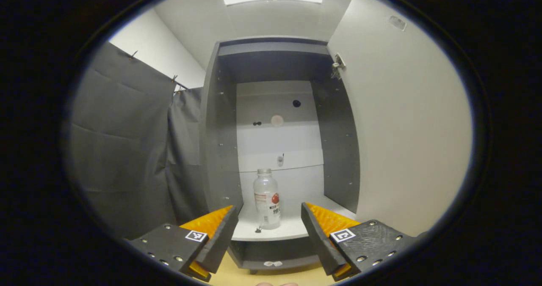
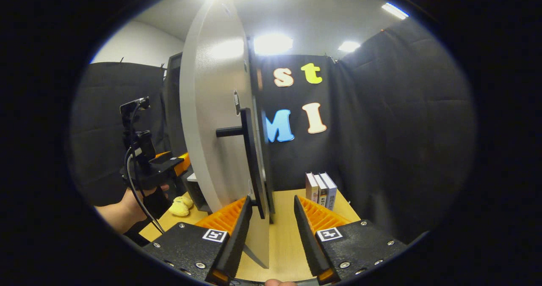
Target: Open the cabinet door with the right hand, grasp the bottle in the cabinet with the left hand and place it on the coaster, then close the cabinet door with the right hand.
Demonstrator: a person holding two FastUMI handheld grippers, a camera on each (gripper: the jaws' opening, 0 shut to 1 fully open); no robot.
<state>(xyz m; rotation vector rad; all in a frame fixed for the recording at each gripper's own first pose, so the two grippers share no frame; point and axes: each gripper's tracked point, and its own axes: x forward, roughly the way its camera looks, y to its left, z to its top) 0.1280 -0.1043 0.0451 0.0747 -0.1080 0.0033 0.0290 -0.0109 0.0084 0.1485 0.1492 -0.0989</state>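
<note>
The cabinet (image 1: 220, 150) stands open, and its white door (image 1: 402, 129) is swung out to the right. A clear bottle (image 1: 266, 199) with a red-and-white label stands upright on the white shelf (image 1: 292, 229). My left gripper (image 1: 269, 231) is open just in front of the shelf's edge, with the bottle in line between its fingers and a little farther in. In the right gripper view the door (image 2: 211, 129) shows nearly edge-on with its black bar handle (image 2: 250, 159). My right gripper (image 2: 271, 218) is open, and the door's lower edge and the handle's foot lie between its fingers.
The other gripper (image 2: 152, 163) is seen at the left, held by a hand (image 2: 123, 212). Three books (image 2: 320, 191) stand on the wooden table (image 2: 288, 243) by the black cloth wall. A small yellow object (image 2: 180, 205) lies near the cabinet's base.
</note>
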